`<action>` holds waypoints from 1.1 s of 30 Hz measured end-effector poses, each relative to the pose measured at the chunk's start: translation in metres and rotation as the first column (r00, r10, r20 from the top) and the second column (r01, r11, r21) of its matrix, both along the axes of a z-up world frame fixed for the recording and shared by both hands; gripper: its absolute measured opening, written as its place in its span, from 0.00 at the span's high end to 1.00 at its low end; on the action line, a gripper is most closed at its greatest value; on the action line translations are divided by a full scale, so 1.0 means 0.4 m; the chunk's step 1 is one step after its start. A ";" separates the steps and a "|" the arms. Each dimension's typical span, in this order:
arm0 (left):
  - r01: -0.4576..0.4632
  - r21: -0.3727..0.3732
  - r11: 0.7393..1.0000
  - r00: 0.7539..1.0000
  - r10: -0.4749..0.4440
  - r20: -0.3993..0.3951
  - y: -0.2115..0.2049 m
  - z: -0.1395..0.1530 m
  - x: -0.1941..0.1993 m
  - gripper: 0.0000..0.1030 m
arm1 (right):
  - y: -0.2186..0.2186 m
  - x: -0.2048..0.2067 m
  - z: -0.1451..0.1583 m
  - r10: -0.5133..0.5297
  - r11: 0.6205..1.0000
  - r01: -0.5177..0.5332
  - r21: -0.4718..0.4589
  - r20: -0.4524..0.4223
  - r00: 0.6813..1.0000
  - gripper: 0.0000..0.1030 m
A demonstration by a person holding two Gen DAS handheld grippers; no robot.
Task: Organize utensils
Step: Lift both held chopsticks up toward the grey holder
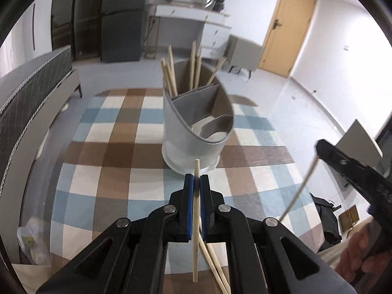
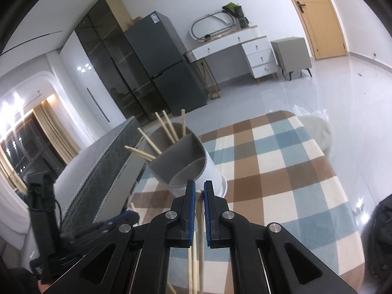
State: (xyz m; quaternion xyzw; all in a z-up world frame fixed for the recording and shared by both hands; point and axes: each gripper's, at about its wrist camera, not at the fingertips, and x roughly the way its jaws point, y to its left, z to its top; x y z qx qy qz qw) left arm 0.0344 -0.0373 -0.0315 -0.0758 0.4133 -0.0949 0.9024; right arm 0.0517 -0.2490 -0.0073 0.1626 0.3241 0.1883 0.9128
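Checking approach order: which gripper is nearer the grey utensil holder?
Right. The right gripper sits just short of the utensil holder; the left gripper holds back a little further, chopstick clamped.

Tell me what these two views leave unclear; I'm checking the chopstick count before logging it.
- Left wrist view: the loose chopsticks below the left gripper run off the bottom edge, partly behind its fingers; count unclear.
- Right wrist view: the right gripper hides how its chopstick is pinched.
- Both views: the holder walls hide the standing chopsticks' lower ends.
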 end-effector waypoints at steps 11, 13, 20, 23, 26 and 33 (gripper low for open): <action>0.051 -0.010 0.999 0.999 -0.051 0.008 0.026 0.021 -0.027 1.00 | 0.075 -0.068 0.003 0.021 0.995 -0.017 -0.095 0.045 0.999 0.94; 0.060 -0.008 0.998 0.998 -0.060 0.008 0.026 0.026 -0.031 1.00 | 0.078 -0.075 0.008 0.016 0.995 -0.011 -0.100 0.054 0.998 0.94; 0.095 0.018 0.995 0.995 -0.095 0.007 0.029 0.044 -0.048 1.00 | 0.085 -0.095 0.024 0.003 0.995 0.004 -0.104 0.074 0.997 0.94; 0.099 0.018 0.995 0.995 -0.100 0.009 0.036 0.058 -0.054 1.00 | 0.088 -0.099 0.032 -0.002 0.995 0.010 -0.102 0.079 0.997 0.94; 0.100 0.003 0.995 0.995 -0.100 0.020 0.046 0.087 -0.057 1.00 | 0.088 -0.101 0.051 -0.008 0.995 0.018 -0.096 0.096 0.995 0.94; 0.110 -0.040 0.993 0.992 -0.108 0.060 0.057 0.199 -0.034 1.00 | 0.076 -0.082 0.134 -0.019 0.998 0.030 -0.062 0.169 0.985 0.94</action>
